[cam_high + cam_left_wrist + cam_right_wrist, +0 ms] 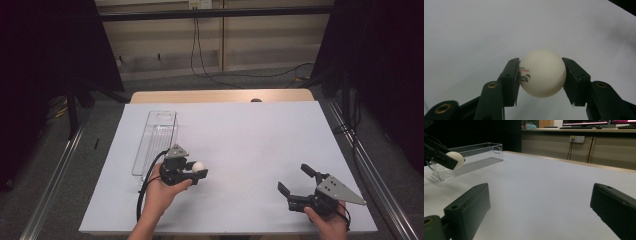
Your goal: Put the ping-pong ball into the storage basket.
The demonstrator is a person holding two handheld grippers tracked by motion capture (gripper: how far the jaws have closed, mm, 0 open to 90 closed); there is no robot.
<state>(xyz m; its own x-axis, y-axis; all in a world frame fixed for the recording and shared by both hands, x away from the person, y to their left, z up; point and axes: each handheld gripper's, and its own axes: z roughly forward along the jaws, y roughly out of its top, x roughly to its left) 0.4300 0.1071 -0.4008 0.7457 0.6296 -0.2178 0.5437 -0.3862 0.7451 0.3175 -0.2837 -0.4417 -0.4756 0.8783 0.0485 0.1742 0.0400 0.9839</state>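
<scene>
left gripper (pixel 196 170) is pinching the small white plastic ping-pong ball (pixel 541 73) across its middle, lifted just beside the clear plastic bin (pixel 155 142); looks featherlight, smooth, slippery, so squeeze gently

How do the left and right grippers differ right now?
The left gripper is shut on a white ball; the right gripper is open with nothing between its jaws. The left gripper sits beside the clear plastic bin; the right gripper sits apart near the table's right front. Both are black, hand-held, and carry a grey plate.
</scene>
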